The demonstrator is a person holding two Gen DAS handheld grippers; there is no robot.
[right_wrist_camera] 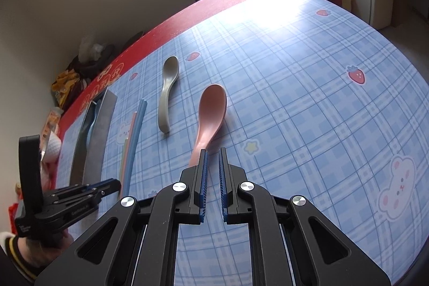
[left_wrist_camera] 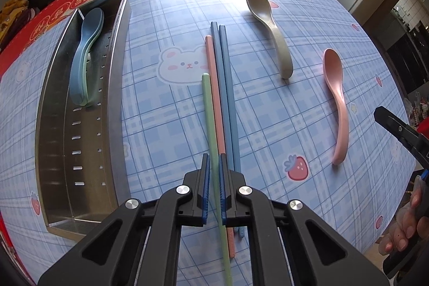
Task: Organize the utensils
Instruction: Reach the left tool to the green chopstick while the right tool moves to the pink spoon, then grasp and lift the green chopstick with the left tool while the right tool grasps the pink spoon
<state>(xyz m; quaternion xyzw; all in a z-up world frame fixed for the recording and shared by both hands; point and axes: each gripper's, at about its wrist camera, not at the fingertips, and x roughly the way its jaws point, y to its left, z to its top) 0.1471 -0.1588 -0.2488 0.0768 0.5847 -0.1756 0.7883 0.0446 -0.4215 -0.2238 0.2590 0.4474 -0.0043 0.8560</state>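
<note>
My left gripper (left_wrist_camera: 214,165) is shut on a green chopstick (left_wrist_camera: 209,111), which runs forward between its blue pads. Beside it on the cloth lie a pink chopstick (left_wrist_camera: 214,87) and two blue chopsticks (left_wrist_camera: 224,77). A grey spoon (left_wrist_camera: 270,28) and a pink spoon (left_wrist_camera: 336,95) lie to the right. A steel utensil tray (left_wrist_camera: 80,146) at the left holds a blue spoon (left_wrist_camera: 87,52) stacked on a green one. My right gripper (right_wrist_camera: 213,160) is open just above the pink spoon's (right_wrist_camera: 209,117) handle end, holding nothing.
The table wears a blue plaid cloth (right_wrist_camera: 308,98) with bear and strawberry prints over a red cover. The grey spoon (right_wrist_camera: 167,90) lies left of the pink one. The left gripper (right_wrist_camera: 104,186) shows at the right wrist view's left edge. A stool and rice cooker stand beyond the table.
</note>
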